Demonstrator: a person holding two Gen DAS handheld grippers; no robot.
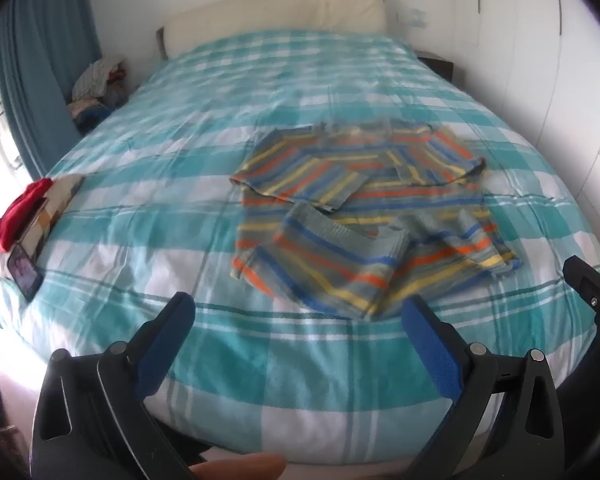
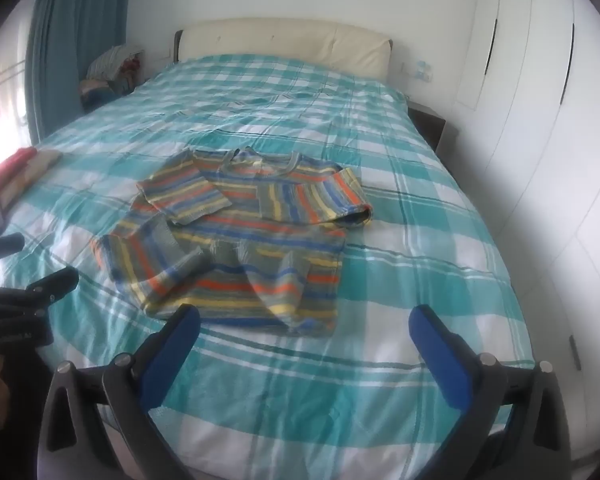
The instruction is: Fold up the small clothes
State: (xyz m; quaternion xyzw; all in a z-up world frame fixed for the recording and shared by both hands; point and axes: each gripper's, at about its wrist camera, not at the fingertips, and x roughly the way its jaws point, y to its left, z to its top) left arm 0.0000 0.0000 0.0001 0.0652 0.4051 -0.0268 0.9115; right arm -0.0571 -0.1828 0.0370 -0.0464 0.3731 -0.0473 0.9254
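A small striped sweater (image 1: 351, 208), in grey, blue, orange and yellow, lies on the bed with both sleeves folded in over its front and its bottom hem partly turned up. It also shows in the right wrist view (image 2: 240, 236). My left gripper (image 1: 296, 308) is open and empty, held above the bed's near edge just short of the hem. My right gripper (image 2: 305, 318) is open and empty, also just short of the hem. The right gripper's body shows at the right edge of the left wrist view (image 1: 591, 284).
The bed (image 1: 180, 168) has a teal and white checked cover. A red garment (image 1: 18, 212) on folded clothes and a phone (image 1: 24, 272) lie at its left edge. A cream headboard (image 2: 284, 44) stands at the back, white wardrobes (image 2: 539, 120) to the right, a blue curtain (image 1: 32, 80) to the left.
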